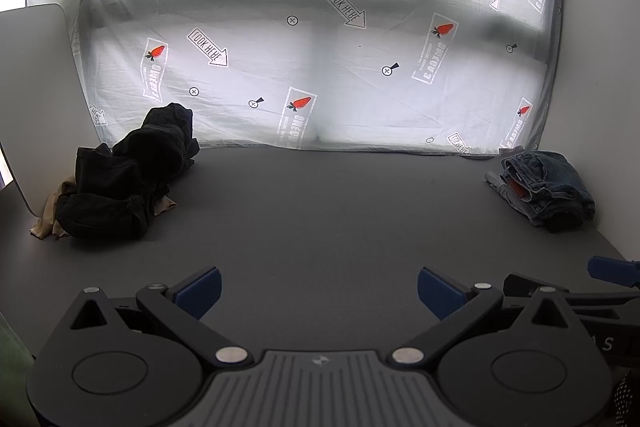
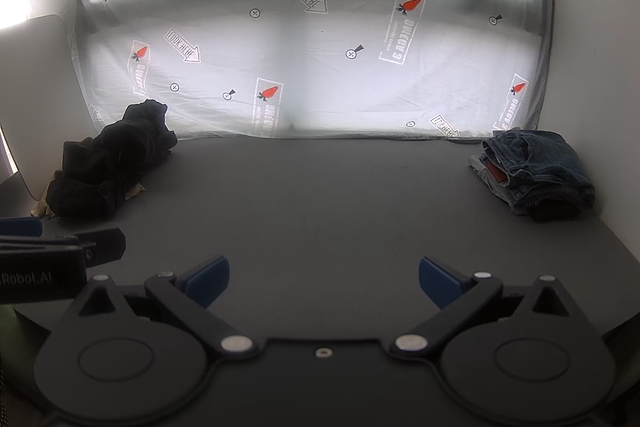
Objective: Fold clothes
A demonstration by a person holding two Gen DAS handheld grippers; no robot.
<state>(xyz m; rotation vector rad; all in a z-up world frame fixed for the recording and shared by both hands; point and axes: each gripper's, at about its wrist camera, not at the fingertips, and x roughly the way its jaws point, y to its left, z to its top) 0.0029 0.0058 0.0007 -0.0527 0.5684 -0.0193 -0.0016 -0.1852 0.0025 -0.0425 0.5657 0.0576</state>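
A crumpled pile of black clothes (image 1: 128, 175) lies at the far left of the dark grey table (image 1: 320, 211), with a beige garment (image 1: 46, 223) under it. The pile also shows in the right wrist view (image 2: 108, 163). A folded stack of blue jeans (image 1: 548, 183) sits at the far right, also in the right wrist view (image 2: 536, 171). My left gripper (image 1: 319, 291) is open and empty over the table's near edge. My right gripper (image 2: 324, 281) is open and empty beside it.
A white printed sheet (image 1: 320, 47) hangs behind the table. A light grey rounded board (image 1: 36, 99) leans at the left by the black pile. A white wall (image 1: 600, 107) borders the right side. The right gripper's finger shows at the left view's right edge (image 1: 612, 269).
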